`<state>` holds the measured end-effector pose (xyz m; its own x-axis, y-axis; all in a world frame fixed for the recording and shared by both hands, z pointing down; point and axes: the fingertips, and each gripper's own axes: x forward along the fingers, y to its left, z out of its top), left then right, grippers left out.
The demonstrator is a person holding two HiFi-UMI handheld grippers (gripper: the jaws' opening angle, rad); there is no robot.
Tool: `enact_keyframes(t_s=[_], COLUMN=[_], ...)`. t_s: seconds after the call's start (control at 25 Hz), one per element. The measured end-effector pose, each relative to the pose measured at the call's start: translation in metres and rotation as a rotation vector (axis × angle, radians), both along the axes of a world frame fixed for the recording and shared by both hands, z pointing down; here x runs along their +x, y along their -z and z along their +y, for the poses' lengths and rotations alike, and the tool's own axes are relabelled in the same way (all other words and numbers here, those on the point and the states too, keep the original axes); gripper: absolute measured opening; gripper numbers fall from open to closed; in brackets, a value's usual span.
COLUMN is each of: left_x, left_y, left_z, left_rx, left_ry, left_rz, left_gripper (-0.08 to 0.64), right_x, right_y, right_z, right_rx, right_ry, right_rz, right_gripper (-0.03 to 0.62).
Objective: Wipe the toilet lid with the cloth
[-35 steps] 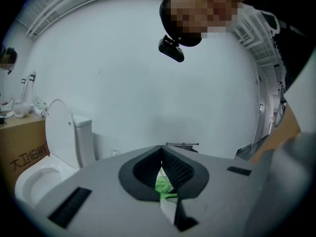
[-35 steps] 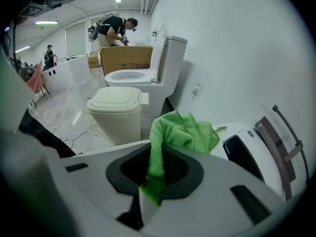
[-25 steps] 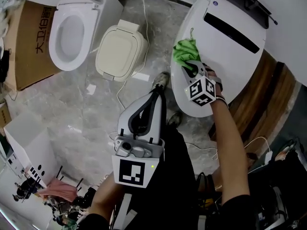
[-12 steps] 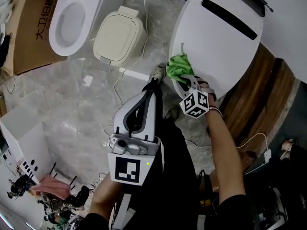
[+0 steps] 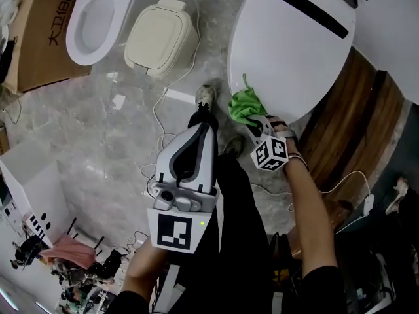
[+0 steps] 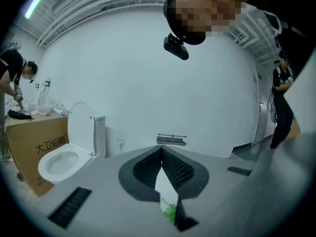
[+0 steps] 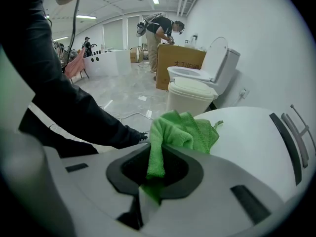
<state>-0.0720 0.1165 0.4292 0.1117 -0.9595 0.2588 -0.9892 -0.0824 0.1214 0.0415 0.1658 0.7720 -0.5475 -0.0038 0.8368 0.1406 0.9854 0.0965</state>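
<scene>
The right gripper [image 7: 152,184] has its jaws clamped on the green cloth [image 7: 180,131], which rests bunched on the edge of the white toilet lid [image 5: 288,51] nearest the person. The left gripper [image 5: 207,127] hangs apart from the lid over the marble floor [image 5: 124,129], its jaws closed with nothing between them.

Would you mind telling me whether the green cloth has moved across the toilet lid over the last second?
Yes. The green cloth, clamped in the right gripper, has slid away from the black slot toward the near rim of the toilet lid.
</scene>
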Motion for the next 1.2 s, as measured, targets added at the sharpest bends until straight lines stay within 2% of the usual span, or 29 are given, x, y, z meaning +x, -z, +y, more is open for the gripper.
enact_keyframes(t_s=[0.16,0.28,0.32,0.4,0.6,0.72,0.8,0.88,1.0,1.2], left_x=[0.009,0.014,0.015,0.019,0.019,0.022,0.022,0.022,0.018,0.008], left_y=[-0.005,-0.004,-0.002,0.004,0.007,0.013,0.016,0.019,0.023,0.030], left_z=[0.006,0.003,0.001,-0.003,-0.019,-0.034,-0.048,-0.063,-0.088,-0.135], left_rx=[-0.016,-0.016,-0.012,-0.002,-0.010,-0.010,-0.008,-0.004,0.000,-0.001], left_ry=[-0.020,-0.034,-0.039,-0.058,-0.092,-0.117,-0.136,-0.154,-0.182,-0.225], left_rz=[0.001,0.004,0.006,0.002,-0.001,0.008,0.012,0.015,0.019,0.023], left_gripper=[0.009,0.009,0.009,0.009,0.009,0.009,0.009,0.009,0.009,0.009], right_x=[0.023,0.054,0.065,0.079,0.069,0.067,0.074,0.084,0.105,0.147], right_y=[-0.004,-0.024,-0.027,-0.013,0.059,0.106,0.130,0.147,0.165,0.184], right_z=[0.018,0.050,0.063,0.078,0.053,-0.002,-0.047,-0.092,-0.156,-0.254], right_rx=[-0.022,-0.066,-0.095,-0.190,-0.359,-0.459,-0.491,-0.482,-0.415,-0.267], right_ry=[0.006,0.112,0.137,0.078,-0.290,-0.615,-0.819,-0.979,-1.173,-1.495], right_rz=[0.017,0.149,0.164,0.103,-0.171,-0.393,-0.534,-0.650,-0.782,-0.921], right_gripper=[0.060,0.060,0.060,0.060,0.060,0.060,0.060,0.060,0.060,0.060])
